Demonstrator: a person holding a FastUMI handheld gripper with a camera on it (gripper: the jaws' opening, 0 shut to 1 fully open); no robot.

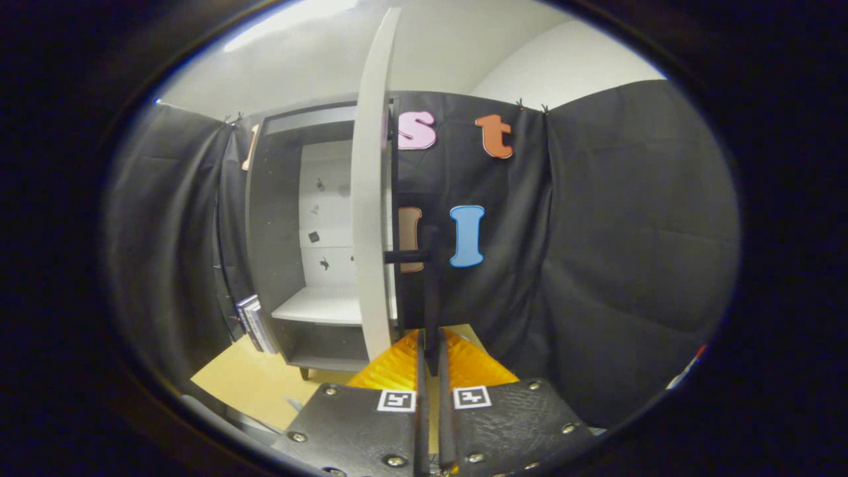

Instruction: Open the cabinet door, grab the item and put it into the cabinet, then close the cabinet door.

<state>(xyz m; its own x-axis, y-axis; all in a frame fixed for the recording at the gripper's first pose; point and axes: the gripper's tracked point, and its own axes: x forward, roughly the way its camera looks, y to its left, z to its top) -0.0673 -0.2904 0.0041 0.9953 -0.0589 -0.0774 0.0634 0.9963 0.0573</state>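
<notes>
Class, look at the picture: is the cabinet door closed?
No: the door stands swung open, seen edge-on, with the gripper shut on its handle and the shelf exposed.

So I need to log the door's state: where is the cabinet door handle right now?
In the gripper view, the handle is a dark vertical bar between the fingers of the gripper, which are shut on it, just right of the open door.

1 cabinet (pixel 278 218), w/ 1 door (pixel 371 199) swung open, seen edge-on. 1 bar handle (pixel 430 291) on the door. 1 shelf (pixel 318 308) inside the cabinet, so 2 compartments. 1 stack of books (pixel 255 324) leaning beside the cabinet's left side; exact no. of books can't tell. 1 counter (pixel 245 384). 1 gripper (pixel 430 358) w/ 2 fingers, clamped on the handle, and 2 square markers on it.
</notes>
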